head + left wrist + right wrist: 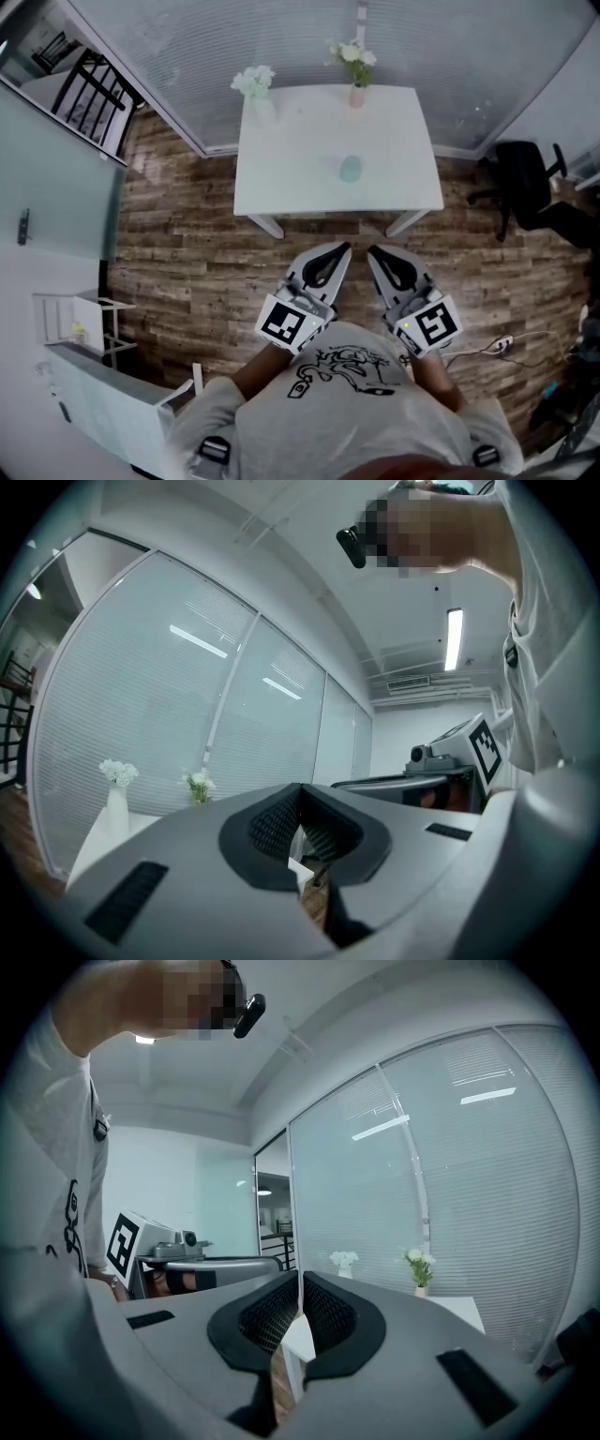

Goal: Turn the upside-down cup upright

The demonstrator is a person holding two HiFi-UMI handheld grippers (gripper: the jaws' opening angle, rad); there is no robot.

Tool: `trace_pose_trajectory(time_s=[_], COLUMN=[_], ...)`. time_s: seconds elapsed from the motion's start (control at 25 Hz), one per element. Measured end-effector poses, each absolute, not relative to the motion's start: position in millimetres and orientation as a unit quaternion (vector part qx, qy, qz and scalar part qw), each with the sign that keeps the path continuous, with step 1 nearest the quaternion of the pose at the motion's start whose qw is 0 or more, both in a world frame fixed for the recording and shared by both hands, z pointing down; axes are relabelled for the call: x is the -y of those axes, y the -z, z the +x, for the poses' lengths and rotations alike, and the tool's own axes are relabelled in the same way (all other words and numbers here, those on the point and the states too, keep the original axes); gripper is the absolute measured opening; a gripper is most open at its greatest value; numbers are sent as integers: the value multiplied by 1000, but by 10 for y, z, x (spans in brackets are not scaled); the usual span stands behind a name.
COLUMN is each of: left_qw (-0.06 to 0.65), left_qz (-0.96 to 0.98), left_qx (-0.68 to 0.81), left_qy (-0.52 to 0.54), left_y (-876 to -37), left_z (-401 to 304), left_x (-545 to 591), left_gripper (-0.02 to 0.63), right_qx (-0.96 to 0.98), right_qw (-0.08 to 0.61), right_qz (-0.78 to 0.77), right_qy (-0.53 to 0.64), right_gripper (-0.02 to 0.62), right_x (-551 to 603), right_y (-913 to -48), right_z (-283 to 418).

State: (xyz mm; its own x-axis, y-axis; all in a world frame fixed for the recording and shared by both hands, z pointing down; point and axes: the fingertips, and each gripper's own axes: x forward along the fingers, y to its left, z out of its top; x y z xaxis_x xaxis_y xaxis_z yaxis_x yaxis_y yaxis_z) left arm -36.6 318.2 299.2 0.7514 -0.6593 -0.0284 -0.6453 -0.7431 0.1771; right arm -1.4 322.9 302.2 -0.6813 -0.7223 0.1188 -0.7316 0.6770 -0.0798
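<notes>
A pale green cup [351, 169] stands upside down near the middle of the white table [281, 178], far ahead of me. My left gripper [341, 249] and right gripper [374, 251] are held side by side close to my chest, over the wooden floor short of the table's near edge. Both are shut with nothing between the jaws. In the left gripper view the left gripper [300, 810] shows its pads pressed together, and the right gripper [299, 1296] looks the same in its own view. The cup is hidden in both gripper views.
Two white vases with flowers stand at the table's far edge, one [255, 86] at the left corner and one [355, 66] near the middle. A black office chair [521, 183] is right of the table. Frosted glass walls surround it. White furniture [89, 323] stands at the left.
</notes>
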Motion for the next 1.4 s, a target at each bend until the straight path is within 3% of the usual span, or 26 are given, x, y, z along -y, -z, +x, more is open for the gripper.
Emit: trace_pose_trajectory(time_s=[0.68, 1.4], left_qw=[86, 103], left_qz=[935, 936], left_qx=[343, 337], left_qy=[34, 25], left_y=[-3090, -3234], left_z=[-749, -746], left_x=[-2194, -2015], left_gripper=[2, 3], right_qx=[915, 906], right_qw=[42, 38], right_qz=[397, 415], right_qy=[-62, -76], right_gripper=[40, 40], right_x=[-2204, -1979], right_y=[-3104, -3180], right_z=[-421, -356])
